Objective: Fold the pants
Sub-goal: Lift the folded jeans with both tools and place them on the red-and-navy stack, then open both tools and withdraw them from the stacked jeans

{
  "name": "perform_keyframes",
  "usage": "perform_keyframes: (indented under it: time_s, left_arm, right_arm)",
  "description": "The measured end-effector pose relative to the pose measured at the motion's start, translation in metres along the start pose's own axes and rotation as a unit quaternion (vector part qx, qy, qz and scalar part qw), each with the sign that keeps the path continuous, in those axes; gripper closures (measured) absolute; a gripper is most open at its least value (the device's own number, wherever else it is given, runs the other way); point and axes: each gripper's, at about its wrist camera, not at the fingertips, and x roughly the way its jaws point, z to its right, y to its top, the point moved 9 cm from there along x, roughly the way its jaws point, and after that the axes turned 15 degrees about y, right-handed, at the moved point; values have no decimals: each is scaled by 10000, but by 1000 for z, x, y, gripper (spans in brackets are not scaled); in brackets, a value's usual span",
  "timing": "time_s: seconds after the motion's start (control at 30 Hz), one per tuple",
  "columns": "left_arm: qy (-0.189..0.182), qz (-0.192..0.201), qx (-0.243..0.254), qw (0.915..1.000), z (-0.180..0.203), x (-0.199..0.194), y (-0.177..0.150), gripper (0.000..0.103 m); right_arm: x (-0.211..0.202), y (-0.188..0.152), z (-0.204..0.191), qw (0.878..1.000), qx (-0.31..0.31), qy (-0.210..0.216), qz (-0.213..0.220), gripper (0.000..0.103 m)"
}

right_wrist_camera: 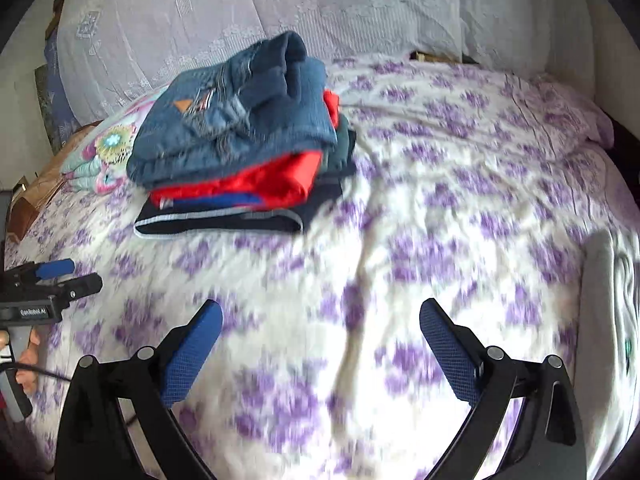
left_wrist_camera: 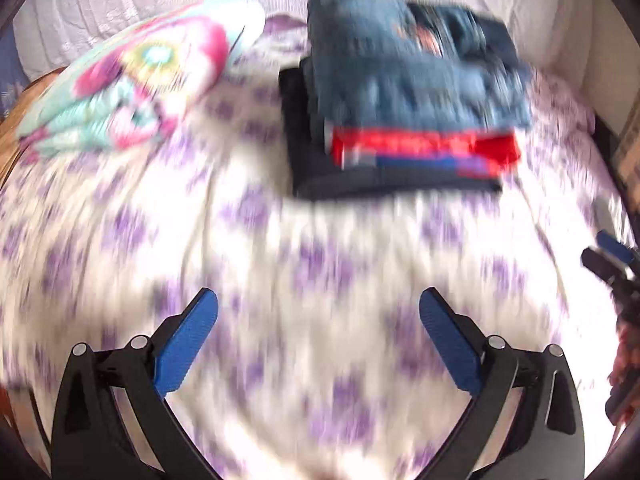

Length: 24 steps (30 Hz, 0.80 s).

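Note:
A stack of folded clothes lies on the bed: blue denim pants on top, a red garment under them, and dark navy pants at the bottom. The same stack shows in the right wrist view, with the denim pants, the red garment and the navy pants. My left gripper is open and empty above the bedsheet, well short of the stack. My right gripper is open and empty, to the right of the stack. The left wrist view is blurred.
The bed has a white sheet with purple flowers. A colourful flowered pillow lies left of the stack. A white lace cover stands behind the bed. A grey-white cloth lies at the right edge.

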Motion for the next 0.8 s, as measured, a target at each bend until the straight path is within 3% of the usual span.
perform_keyframes:
  time_s: [0.13, 0.2, 0.27, 0.4, 0.5, 0.63, 0.7, 0.8]
  left_arm:
    - [130, -424, -179, 9989, -8, -6, -67, 5]
    - [180, -571, -178, 9980, -11, -8, -82, 5]
    - [120, -467, -53, 9988, -11, -19, -76, 5]
    - [518, -21, -59, 9986, -21, -59, -26, 5]
    - [336, 74, -221, 9992, -19, -86, 18, 5]
    - [506, 713, -296, 9957, -11, -136, 77, 5]
    - [546, 967, -252, 9935, -11, -160, 93, 5]
    - [641, 1170, -193, 9909, -12, -184, 102, 5]
  right_arm:
    - [-27, -60, 2, 9987, 445, -68, -223, 4]
    - [-35, -81, 3, 9977, 575, -136, -327, 4]
    - [-46, -82, 0, 9973, 656, -198, -275, 4]
    - [-81, -30, -23, 9983, 392, -170, 399, 3]
    - [-102, 32, -49, 9961, 6, -195, 856, 4]
    - [-148, 102, -87, 9829, -392, -262, 1780, 4]
    - [-166, 116, -101, 9763, -421, -232, 2108, 4]
    - [-173, 112, -112, 9740, -382, -105, 2230, 3]
